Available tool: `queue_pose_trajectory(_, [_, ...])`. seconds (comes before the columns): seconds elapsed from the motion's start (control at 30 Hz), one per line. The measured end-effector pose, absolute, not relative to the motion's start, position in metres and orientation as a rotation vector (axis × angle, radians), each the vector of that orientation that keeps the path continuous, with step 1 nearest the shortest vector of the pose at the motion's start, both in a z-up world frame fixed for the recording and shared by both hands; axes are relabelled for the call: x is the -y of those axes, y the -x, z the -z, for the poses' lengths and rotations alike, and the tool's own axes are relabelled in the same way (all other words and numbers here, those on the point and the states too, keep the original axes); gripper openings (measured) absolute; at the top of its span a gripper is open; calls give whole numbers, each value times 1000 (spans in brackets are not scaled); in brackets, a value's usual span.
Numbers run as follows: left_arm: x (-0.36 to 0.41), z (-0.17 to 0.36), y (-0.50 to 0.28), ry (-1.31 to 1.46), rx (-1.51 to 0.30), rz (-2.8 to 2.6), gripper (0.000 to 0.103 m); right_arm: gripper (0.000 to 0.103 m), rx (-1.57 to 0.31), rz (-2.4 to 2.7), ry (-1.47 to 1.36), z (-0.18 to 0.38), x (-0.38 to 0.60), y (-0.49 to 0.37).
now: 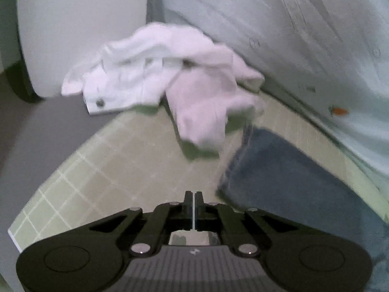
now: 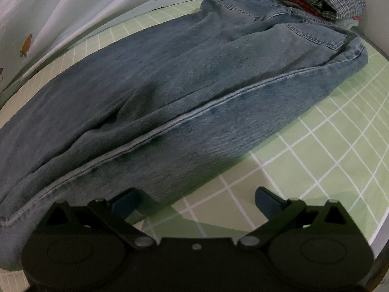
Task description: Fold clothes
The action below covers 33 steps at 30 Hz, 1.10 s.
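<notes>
Your right hand-held gripper (image 2: 197, 200) gapes beside flattened jeans (image 2: 170, 92), spread for folding; your left hand-held gripper (image 1: 194, 196) is pinched together, empty.

Green gridded mat (image 2: 328, 146) bears jeans (image 2: 170, 85) (white garment (image 1: 170, 77) too).

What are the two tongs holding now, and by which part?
Nothing is held. The left tongs are shut with nothing between them, above the green grid mat. The right tongs are open, beside the jeans.
</notes>
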<state>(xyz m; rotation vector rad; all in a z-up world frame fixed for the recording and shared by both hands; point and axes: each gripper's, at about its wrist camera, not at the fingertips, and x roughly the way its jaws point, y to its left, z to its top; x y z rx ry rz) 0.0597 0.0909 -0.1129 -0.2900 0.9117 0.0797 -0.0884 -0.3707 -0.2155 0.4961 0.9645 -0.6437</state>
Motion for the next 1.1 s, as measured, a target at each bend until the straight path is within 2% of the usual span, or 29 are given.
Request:
queue_pose_trajectory(0.03, [-86, 115, -58, 277, -926, -61, 27, 103, -967, 644, -493, 215, 370, 87])
queue_pose_trajectory(0.07, [-80, 118, -56, 286, -939, -38, 32, 103, -969, 643, -487, 216, 369, 86])
queue_pose_trajectory(0.1, [-75, 122, -55, 301, -950, -15, 36, 103, -972, 642, -481, 216, 368, 85])
queue_pose_trajectory(0.17, [-63, 127, -57, 360, -980, 37, 36, 103, -979, 628, -465, 216, 367, 81])
queue_pose_trajectory(0.27, [-44, 132, -65, 409, -1005, 92, 50, 103, -986, 606, -443, 216, 362, 76])
queue_pose_trajectory(0.33, [-27, 131, -72, 385, -1006, 113, 74, 103, -988, 600, -436, 216, 360, 74])
queue_pose_trajectory(0.4, [-10, 130, -80, 332, -1008, 130, 77, 103, -986, 599, -438, 215, 361, 75])
queue_pose_trajectory(0.5, [9, 135, -90, 285, -1032, 131, 77, 103, -977, 597, -449, 215, 362, 76])
queue_pose_trajectory(0.57, [15, 142, -96, 270, -1056, 126, 73, 103, -974, 601, -452, 215, 362, 78])
queue_pose_trajectory(0.6, [16, 146, -97, 261, -1067, 126, 56, 103, -972, 604, -454, 215, 362, 79])
queue_pose_trajectory(0.63, [16, 149, -96, 256, -1077, 129, 30, 103, -971, 607, -455, 215, 362, 80])
queue_pose_trajectory(0.67, [15, 152, -94, 254, -1086, 132, 17, 103, -969, 612, -459, 214, 361, 81])
queue_pose_trajectory(0.7, [13, 151, -89, 255, -1084, 135, 12, 103, -966, 617, -463, 214, 362, 83])
queue_pose_trajectory(1.1, [-21, 138, 0, 257, -1054, 133, 11, 103, -962, 583, -401, 217, 357, 105])
